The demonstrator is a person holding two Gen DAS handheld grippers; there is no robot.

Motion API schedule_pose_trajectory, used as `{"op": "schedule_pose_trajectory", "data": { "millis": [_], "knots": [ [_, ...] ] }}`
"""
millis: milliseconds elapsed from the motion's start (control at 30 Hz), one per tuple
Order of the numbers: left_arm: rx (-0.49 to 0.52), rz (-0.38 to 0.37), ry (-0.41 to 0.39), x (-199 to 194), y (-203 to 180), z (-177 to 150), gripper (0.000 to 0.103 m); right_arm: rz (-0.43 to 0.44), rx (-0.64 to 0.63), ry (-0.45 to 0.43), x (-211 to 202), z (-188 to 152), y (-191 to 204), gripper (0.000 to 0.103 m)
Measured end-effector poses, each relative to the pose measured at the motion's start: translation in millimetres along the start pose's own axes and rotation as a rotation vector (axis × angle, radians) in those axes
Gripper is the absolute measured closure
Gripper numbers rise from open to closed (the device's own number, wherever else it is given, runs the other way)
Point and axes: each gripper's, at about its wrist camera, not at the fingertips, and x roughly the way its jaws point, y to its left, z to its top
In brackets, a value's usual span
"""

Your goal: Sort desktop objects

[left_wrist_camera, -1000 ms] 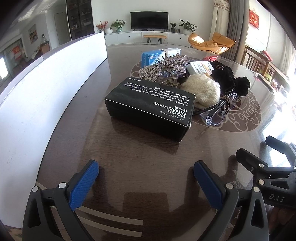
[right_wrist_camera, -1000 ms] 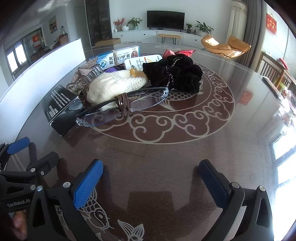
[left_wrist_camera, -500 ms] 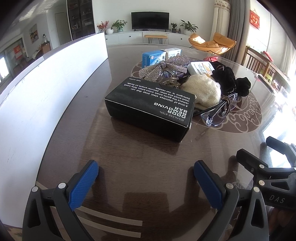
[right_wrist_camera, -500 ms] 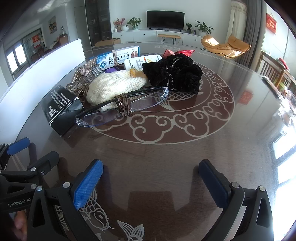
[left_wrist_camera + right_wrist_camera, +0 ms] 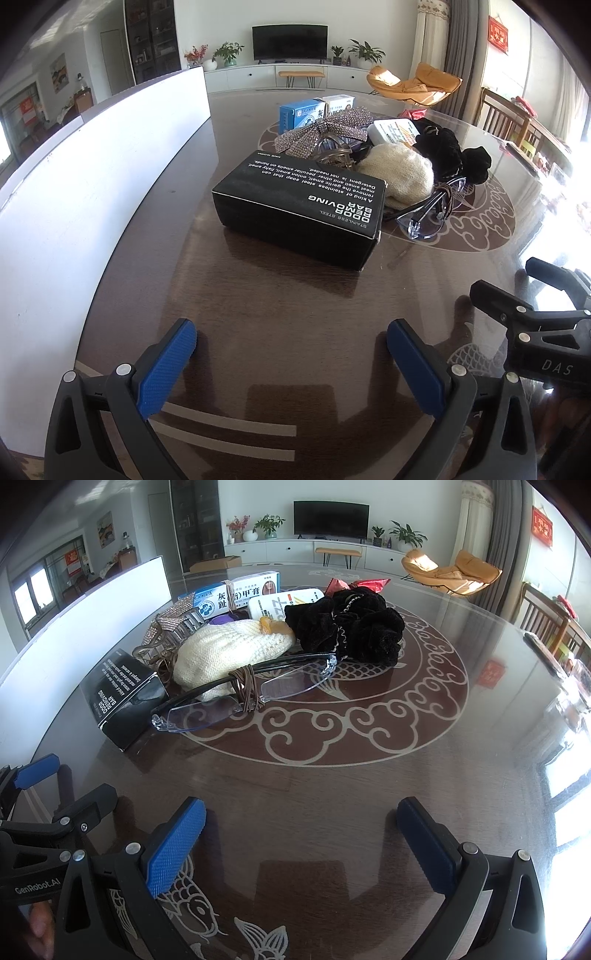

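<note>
Table (image 5: 369,786) of dark glossy wood with a pale scroll medallion carries a heap near its middle. White board (image 5: 74,206) stands along its left side. Black odor-removing bar box (image 5: 299,206) lies nearest the left gripper (image 5: 291,358), whose blue pads are spread wide and empty. Right gripper (image 5: 301,834) is likewise parted with nothing between. Behind the box: cream knit pouch (image 5: 229,653), black velvet scrunchies (image 5: 351,627), clear glasses (image 5: 251,694) wound with a brown hair tie (image 5: 245,690)
</note>
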Motion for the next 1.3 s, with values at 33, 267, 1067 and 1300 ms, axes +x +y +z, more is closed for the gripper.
{"op": "schedule_pose_trajectory", "data": {
  "millis": [33, 267, 1067, 1300],
  "knots": [
    [-0.008, 0.004, -0.005, -3, 5, -4, 0.0, 0.004, 0.003, -0.002, 0, 0, -1, 0.0],
    [-0.174, -0.067, 0.032, -6, 24, 22, 0.0, 0.023, 0.023, -0.015, -2, 0, -4, 0.0],
    [-0.461, 0.057, 0.119, 48, 16, 108, 0.0, 0.052, 0.047, -0.035, -5, -3, -7, 0.0],
    [-0.364, 0.122, 0.176, 61, 4, 89, 0.0, 0.055, 0.049, -0.035, -5, -4, -7, 0.0]
  ]
}}
